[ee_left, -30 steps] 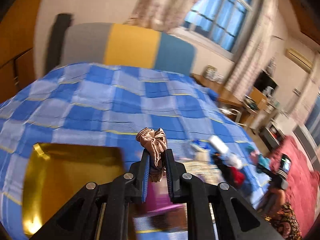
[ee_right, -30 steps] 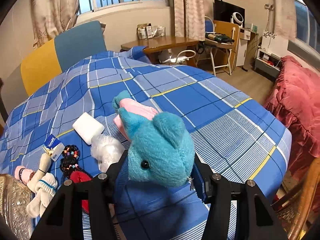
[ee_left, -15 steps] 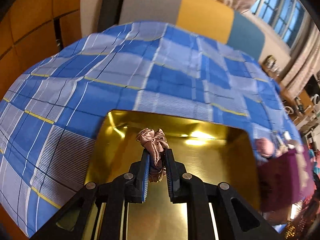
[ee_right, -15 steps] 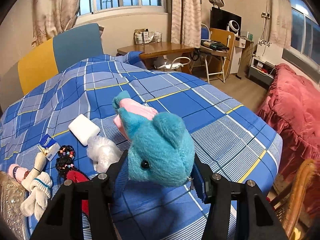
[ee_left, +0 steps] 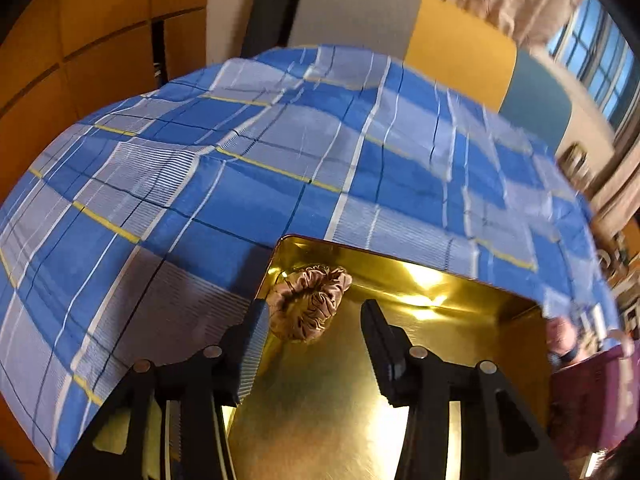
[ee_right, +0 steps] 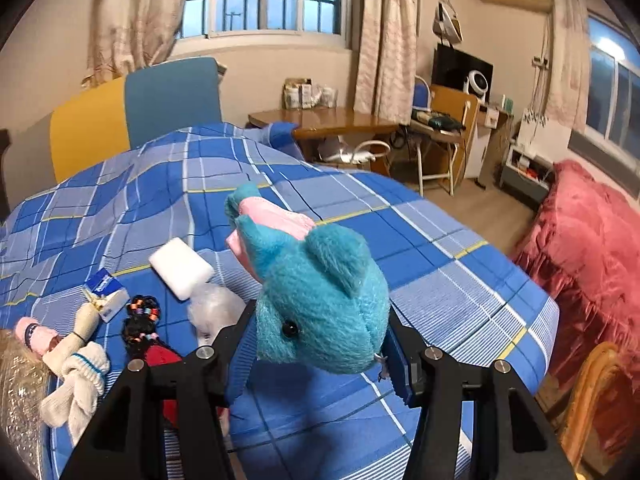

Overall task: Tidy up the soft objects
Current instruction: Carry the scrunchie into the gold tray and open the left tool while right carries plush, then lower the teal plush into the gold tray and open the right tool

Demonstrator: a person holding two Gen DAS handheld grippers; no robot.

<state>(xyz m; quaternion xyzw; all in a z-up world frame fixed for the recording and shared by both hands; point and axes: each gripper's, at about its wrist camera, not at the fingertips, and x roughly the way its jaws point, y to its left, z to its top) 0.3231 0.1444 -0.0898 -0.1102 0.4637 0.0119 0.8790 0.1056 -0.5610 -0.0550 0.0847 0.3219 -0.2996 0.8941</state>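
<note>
A brown satin scrunchie (ee_left: 308, 303) lies in the far left corner of the gold tray (ee_left: 472, 344) on the blue plaid bed. My left gripper (ee_left: 314, 316) hovers over it with its jaws opening; the scrunchie rests loose against the left pad, clear of the right one. In the right wrist view my right gripper (ee_right: 320, 344) is shut on a teal plush toy (ee_right: 324, 300) with pink ears, held above the bed.
Left of the plush lie a white sponge block (ee_right: 180, 268), a clear bag (ee_right: 214, 306), a small blue carton (ee_right: 106, 288), beaded hair ties (ee_right: 142, 318), rolled white socks (ee_right: 74, 372) and a pink item (ee_right: 34, 330). A maroon box (ee_left: 592, 392) borders the tray. A red bedspread (ee_right: 588, 248) is at right.
My left gripper swung from the open bed to over the gold tray and dropped lower, then its jaws parted and released the scrunchie into the tray corner. The right gripper still holds the plush.
</note>
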